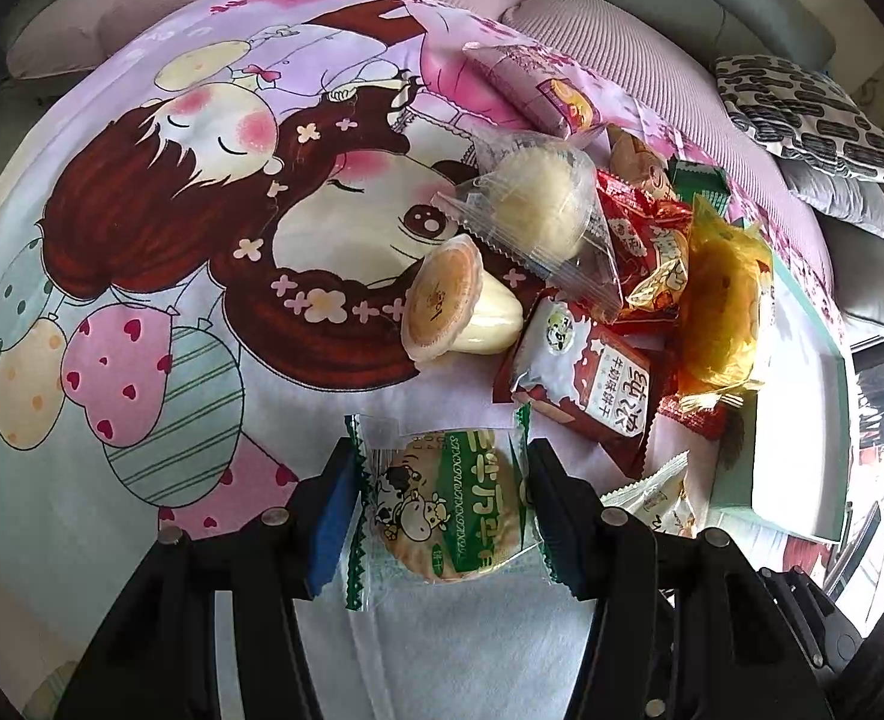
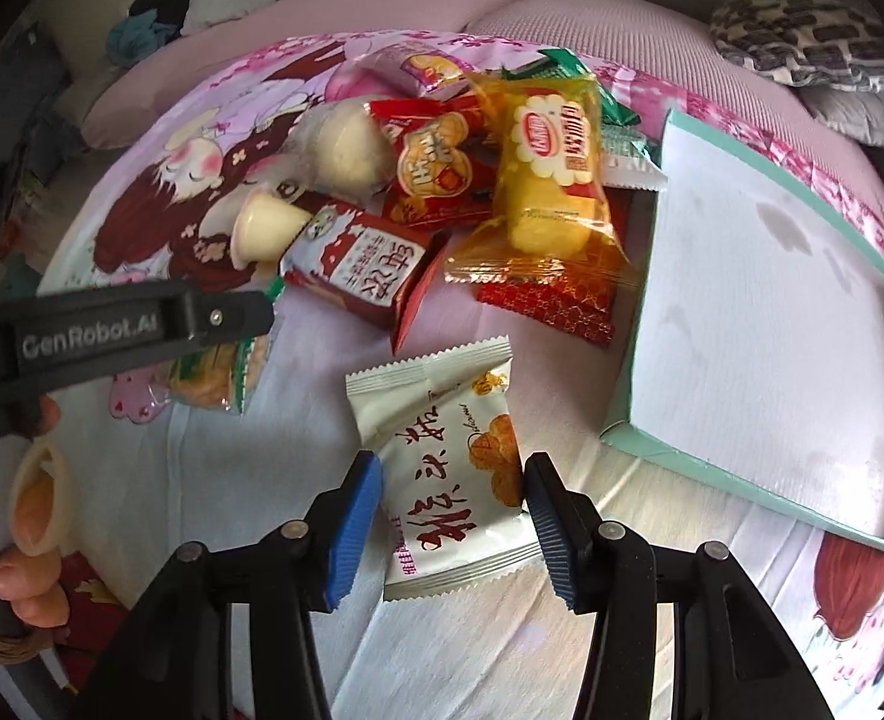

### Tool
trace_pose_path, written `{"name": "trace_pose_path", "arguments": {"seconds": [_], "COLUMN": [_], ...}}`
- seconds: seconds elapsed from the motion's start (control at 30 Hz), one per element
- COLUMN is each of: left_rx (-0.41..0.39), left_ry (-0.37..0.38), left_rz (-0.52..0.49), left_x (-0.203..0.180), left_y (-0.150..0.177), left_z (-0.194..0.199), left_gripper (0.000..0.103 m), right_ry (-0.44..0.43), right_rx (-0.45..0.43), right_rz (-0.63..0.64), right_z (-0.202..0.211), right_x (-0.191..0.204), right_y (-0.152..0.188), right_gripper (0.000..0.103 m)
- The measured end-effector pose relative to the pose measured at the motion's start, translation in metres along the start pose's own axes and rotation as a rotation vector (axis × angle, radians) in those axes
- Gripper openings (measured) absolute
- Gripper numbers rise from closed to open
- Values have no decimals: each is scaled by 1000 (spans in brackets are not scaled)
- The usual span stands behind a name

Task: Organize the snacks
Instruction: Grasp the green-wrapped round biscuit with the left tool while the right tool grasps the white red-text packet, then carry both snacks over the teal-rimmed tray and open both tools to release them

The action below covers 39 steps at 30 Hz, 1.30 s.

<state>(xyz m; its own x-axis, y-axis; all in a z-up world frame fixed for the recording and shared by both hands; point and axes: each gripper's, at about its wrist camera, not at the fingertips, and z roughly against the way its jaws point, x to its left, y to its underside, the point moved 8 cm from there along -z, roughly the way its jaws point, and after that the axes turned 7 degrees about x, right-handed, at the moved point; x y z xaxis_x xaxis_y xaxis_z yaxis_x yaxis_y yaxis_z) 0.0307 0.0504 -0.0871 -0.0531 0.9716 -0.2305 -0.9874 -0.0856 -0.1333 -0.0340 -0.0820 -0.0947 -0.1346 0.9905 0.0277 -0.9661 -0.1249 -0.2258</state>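
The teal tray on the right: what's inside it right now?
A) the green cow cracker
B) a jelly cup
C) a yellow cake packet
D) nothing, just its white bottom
D: the teal tray shows only its bare white bottom; the yellow cake packet and the other snacks lie outside on the cartoon-print cloth.

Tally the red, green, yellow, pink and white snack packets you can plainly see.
red packets: 3
green packets: 2
yellow packet: 1
pink packet: 1
white packet: 1
Total: 8, counting only what shows.
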Motion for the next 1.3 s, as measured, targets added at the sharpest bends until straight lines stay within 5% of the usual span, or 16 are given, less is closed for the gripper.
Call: {"name": "trace_pose_path", "arguments": {"seconds": [0.4,0.9,1.3], "left_rx": [20,20,-45], "left_ry": [-36,-57,-26], "left_rz": [-33,-54,-73], "left_x": [-12,-19,-22], "left_y": [-2,0,0], "left_z": [-13,-21,4], "left_gripper": [58,59,58], "right_ry": [147,84,64], "right_rx": [18,-27,-165], "right_rz": [87,-66,-144], "right_z": [-18,-25,25], "right_x": [14,-7,-19], "right_y": [2,-4,4], "right_gripper": [58,55,54]}}
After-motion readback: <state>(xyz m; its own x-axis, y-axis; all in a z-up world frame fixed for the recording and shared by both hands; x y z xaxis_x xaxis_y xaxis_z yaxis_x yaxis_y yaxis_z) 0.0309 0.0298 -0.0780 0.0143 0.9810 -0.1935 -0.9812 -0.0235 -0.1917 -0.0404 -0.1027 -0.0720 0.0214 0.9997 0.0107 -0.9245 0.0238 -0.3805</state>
